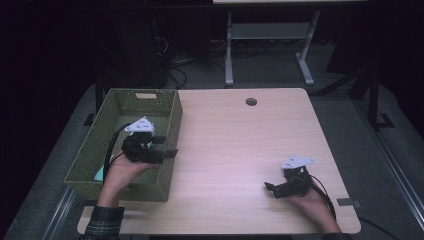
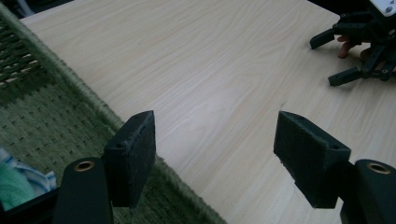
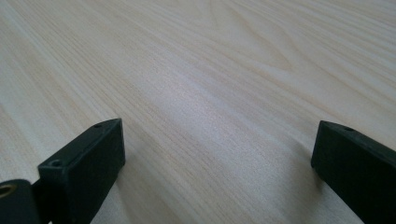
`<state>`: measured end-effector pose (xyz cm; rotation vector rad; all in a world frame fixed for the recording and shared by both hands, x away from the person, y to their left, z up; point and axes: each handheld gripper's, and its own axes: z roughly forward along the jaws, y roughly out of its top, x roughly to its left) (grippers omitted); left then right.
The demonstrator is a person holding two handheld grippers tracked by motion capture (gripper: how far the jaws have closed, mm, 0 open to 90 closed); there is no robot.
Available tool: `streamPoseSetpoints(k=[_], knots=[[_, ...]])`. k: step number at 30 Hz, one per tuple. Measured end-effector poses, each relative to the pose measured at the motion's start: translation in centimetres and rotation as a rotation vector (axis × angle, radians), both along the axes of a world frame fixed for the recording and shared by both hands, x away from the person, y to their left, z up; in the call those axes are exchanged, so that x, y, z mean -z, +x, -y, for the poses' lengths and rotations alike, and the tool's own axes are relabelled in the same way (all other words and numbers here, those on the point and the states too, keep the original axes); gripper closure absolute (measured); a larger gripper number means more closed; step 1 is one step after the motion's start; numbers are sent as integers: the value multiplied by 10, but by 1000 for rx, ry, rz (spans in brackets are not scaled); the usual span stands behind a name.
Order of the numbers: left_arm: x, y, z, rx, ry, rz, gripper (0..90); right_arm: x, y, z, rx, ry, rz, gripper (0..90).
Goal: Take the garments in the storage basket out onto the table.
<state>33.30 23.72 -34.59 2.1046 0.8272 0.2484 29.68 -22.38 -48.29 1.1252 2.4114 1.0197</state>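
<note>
Basket [image 1: 167, 117] – pale cloth [image 2: 18, 179] inside, left gripper [image 1: 165, 146] above.

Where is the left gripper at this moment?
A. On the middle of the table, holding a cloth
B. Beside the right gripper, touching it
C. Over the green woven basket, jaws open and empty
C: in the high view the left gripper sits over the green basket, jaws apart with nothing between.

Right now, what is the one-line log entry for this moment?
left gripper: open, over green woven basket | right gripper: open, empty, on light wooden table
</note>
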Motion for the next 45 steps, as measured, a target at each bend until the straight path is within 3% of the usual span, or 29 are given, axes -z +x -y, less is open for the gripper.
streamPoseSetpoints(k=[27,45], knots=[[6,10,-41,-88,59,17,289,0,0,0,0,0,0,24],[10,15,-72,-172,68,28,288,0,0,0,0,0,-1,24]])
